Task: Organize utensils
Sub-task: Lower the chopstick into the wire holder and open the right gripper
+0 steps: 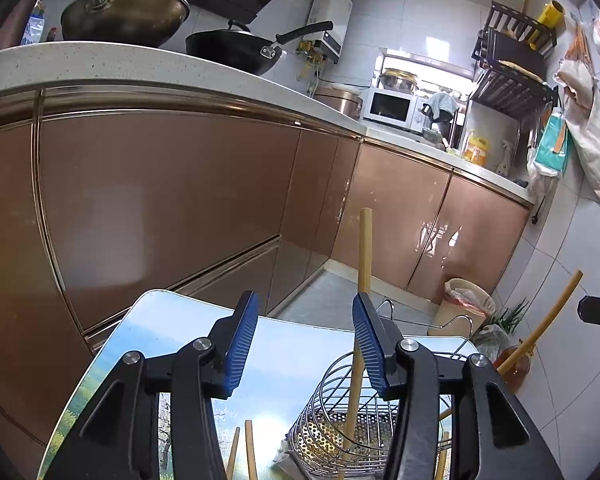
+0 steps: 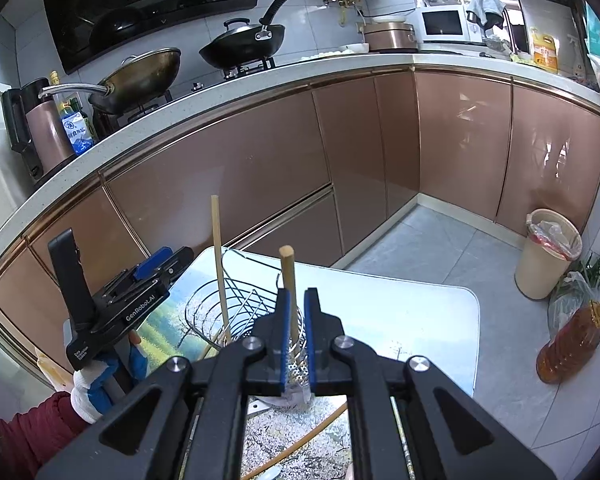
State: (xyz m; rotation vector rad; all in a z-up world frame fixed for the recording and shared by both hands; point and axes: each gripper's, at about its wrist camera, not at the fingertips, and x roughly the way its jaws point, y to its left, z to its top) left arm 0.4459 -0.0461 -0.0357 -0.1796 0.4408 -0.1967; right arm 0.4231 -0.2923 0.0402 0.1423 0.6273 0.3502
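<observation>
The right gripper (image 2: 295,320) has its jaws clamped on a wooden utensil handle (image 2: 288,276), held upright just over the wire utensil holder (image 2: 236,308). The left gripper (image 1: 305,344) has its jaws apart with nothing between them; 1 wooden stick (image 1: 365,256) already stands in the holder, just beside its right jaw. The holder sits toward the far left corner of the desk (image 2: 400,320), whose top carries a landscape print. More wooden sticks (image 1: 249,448) lie flat near the desk's near edge.

I judge the step in hand to be dropping this handle into the holder. To do it well, keep the handle vertical, bring its hidden lower end inside the rim clear of the standing stick, and lower before letting go. The left gripper could steady the holder, since light wire may tip.
</observation>
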